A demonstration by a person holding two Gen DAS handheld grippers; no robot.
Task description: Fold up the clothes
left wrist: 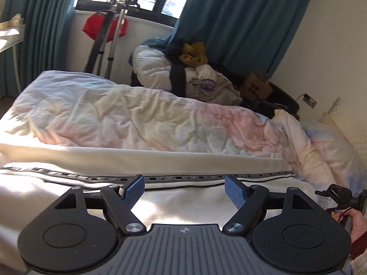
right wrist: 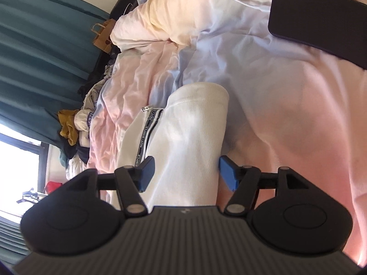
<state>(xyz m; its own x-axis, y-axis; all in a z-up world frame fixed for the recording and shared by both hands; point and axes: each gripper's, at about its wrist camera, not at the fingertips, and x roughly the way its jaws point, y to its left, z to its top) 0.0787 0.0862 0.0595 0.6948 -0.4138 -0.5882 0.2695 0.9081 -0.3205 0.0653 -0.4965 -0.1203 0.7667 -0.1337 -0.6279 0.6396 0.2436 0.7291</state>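
We see the bed (left wrist: 137, 119) under a rumpled pastel duvet | white garment (right wrist: 183, 142) with black lettered tape lies folded on it | left gripper (left wrist: 184, 193) fingers spread above the cloth | right gripper (right wrist: 184, 171) fingers spread either side, pinching nothing

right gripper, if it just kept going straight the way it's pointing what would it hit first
Most likely the white garment: the right gripper stands open with that fabric running between its fingers, so it would slide along or into it before the pastel duvet beyond. Depth is hard to judge here.
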